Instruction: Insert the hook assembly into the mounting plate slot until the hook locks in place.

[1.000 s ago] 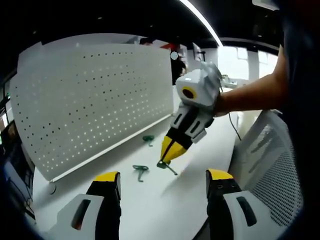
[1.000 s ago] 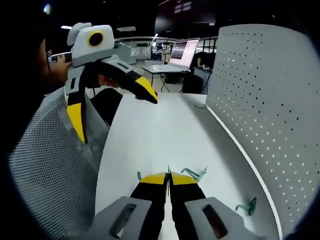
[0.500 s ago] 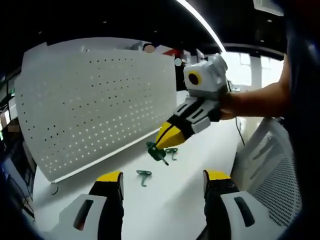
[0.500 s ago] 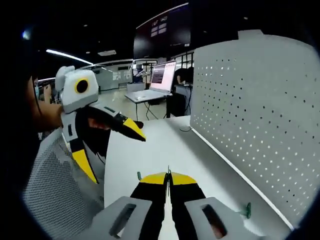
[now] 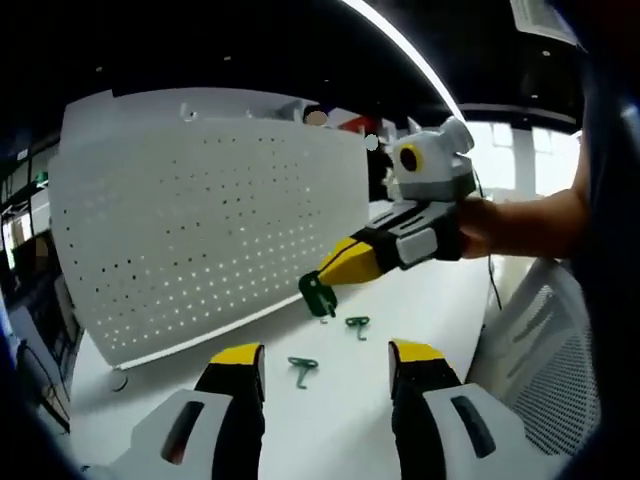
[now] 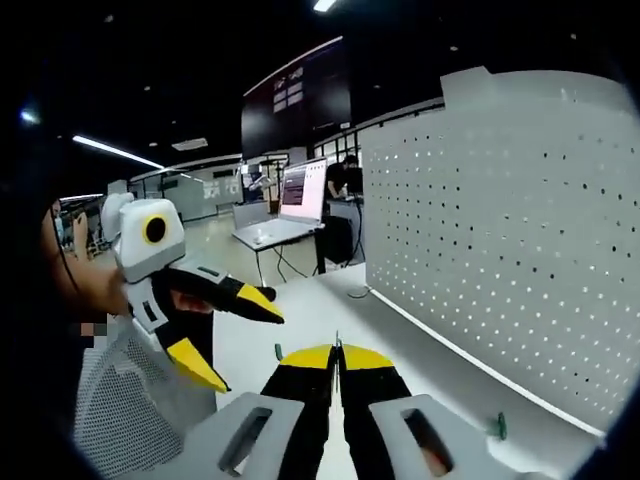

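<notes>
Now your right hand-held gripper (image 5: 335, 272), clenched on the green hook (image 5: 318, 295), sits just beside the pegboard (image 5: 200, 220); left hand-held gripper (image 5: 325, 370) released.

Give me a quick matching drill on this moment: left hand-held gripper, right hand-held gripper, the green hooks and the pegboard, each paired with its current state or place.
Column one:
1. left hand-held gripper
2. right hand-held gripper
3. two loose green metal hooks
4. white perforated pegboard panel

Column two:
A. standing upright at the back of the white table
B. jaws apart, nothing between them
C. shut on a green metal hook, lifted off the table
D. lying on the table

Pairs: 1-B, 2-C, 3-D, 4-A
</notes>
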The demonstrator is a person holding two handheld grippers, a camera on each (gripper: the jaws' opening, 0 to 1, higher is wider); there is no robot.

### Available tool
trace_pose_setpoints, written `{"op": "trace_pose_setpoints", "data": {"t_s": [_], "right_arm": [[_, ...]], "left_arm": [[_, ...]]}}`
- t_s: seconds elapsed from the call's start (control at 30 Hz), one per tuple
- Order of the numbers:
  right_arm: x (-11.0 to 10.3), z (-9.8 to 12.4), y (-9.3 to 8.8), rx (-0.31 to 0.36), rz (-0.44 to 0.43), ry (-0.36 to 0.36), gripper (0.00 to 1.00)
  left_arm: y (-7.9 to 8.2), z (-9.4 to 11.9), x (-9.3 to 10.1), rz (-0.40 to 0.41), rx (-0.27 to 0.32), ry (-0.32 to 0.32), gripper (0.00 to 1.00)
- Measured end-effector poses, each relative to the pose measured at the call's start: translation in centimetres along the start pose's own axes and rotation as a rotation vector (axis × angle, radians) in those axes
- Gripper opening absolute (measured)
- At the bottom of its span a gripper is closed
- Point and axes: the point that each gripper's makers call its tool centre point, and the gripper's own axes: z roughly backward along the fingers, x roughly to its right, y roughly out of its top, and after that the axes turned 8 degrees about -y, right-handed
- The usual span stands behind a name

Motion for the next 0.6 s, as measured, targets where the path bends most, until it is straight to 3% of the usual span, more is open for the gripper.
{"op": "trace_pose_setpoints", "data": {"t_s": [0.3, 0.43, 0.6], "right_arm": [[-0.5, 0.0, 1.7, 0.058, -0.011, -0.023, 0.00], [-0.6, -0.1, 2.4, 0.080, -0.013, -0.036, 0.00], [-0.9, 0.1, 3.5, 0.116, -0.022, -0.051, 0.00]], "left_arm": [[1.0, 0.4, -0.8, 0.037, 0.050, 0.038, 0.41], [2.9, 0.5, -1.2, 0.120, 0.152, 0.054, 0.39], [4.1, 0.5, -1.4, 0.139, 0.198, 0.076, 0.36]]}}
